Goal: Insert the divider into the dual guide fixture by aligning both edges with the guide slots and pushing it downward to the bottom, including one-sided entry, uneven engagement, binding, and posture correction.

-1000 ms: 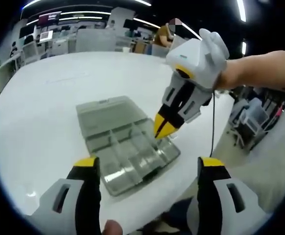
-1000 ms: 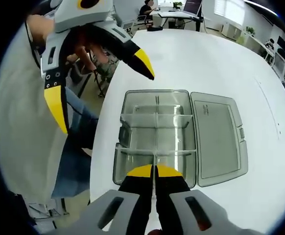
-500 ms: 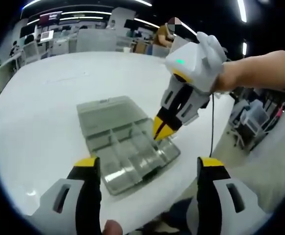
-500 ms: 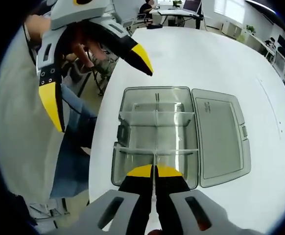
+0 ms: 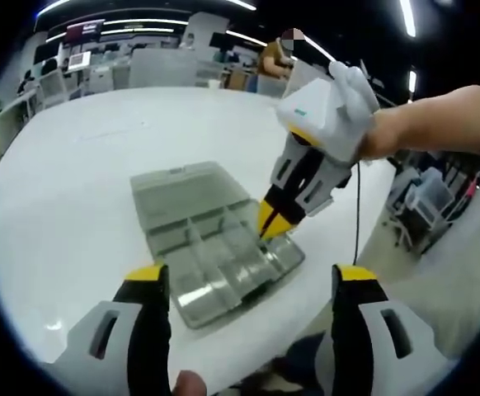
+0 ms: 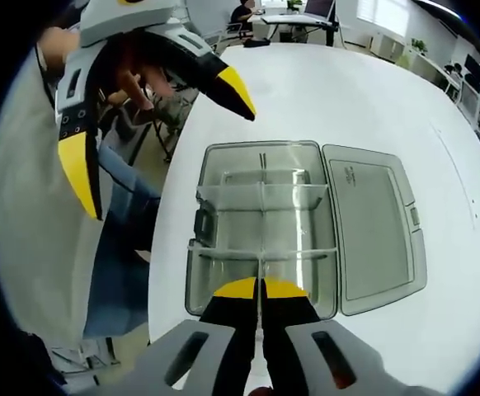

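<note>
Left gripper view first: the left hand-held gripper (image 5: pixel 244 289) rises from the bottom edge with its 2 yellow-tipped jaws spread wide and nothing between them. Just above them, at centre frame, sits the dual guide fixture (image 5: pixel 211 243), a clear plastic compartment box lying open on the white tabletop (image 5: pixel 75 181), its flat lid (image 5: pixel 178 190) folded out toward the upper left. Coming in from the upper right is the right hand-held gripper (image 5: pixel 271 223), held by a hand (image 5: pixel 388 132), its yellow tips pressed together and pointing down onto the box's right edge. Whether a divider sits between those tips can't be made out here.

Over to the right gripper view: the right hand-held gripper (image 6: pixel 260 289) comes up from the bottom centre, jaws nearly closed, and a thin clear strip, the divider (image 6: pixel 260 272), runs in the narrow gap between them, lined up with the box's centre partition. The dual guide fixture (image 6: pixel 261 223) fills mid-frame, tray on the left with cross walls splitting it into compartments, lid (image 6: pixel 376 223) lying flat to the right. The box sits near the tabletop (image 6: pixel 339 99) edge. At upper left hangs the left hand-held gripper (image 6: pixel 153 132), jaws wide apart, clear of the box.
</note>
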